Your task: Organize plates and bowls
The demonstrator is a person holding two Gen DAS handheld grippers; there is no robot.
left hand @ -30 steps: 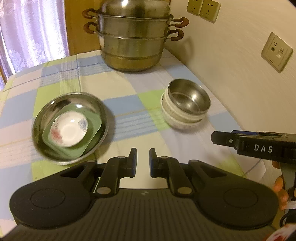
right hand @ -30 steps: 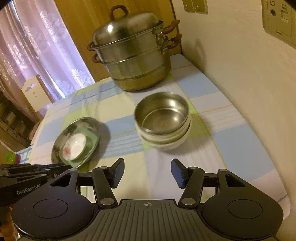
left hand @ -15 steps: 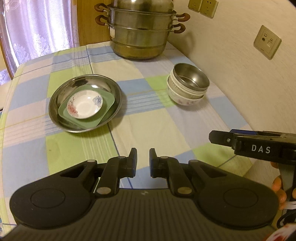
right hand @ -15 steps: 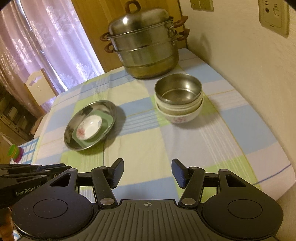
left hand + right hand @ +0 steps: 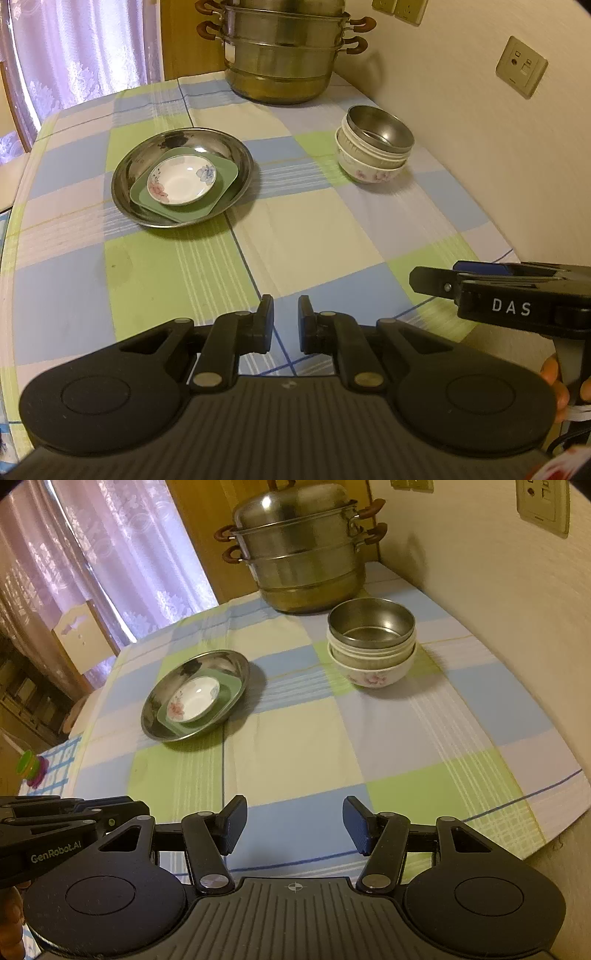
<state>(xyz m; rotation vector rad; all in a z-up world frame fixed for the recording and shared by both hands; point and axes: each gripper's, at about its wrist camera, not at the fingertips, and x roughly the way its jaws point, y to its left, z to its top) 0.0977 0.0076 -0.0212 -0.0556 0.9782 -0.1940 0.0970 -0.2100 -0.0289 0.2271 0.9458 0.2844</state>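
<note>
A steel plate holds a green square plate with a small white flowered dish on top. To its right stands a stack of bowls: a steel bowl nested in white bowls, the lowest one flowered. My left gripper is nearly shut and empty, over the near table edge. My right gripper is open and empty, also near the front edge. Both are well back from the dishes.
A large steel steamer pot stands at the back by the wall. The wall runs along the table's right side. A checked tablecloth covers the table. Curtains and a chair are at the left.
Both grippers have pulled back toward the near edge of the table, so the dishes look farther away. Neither gripper's opening has changed.
</note>
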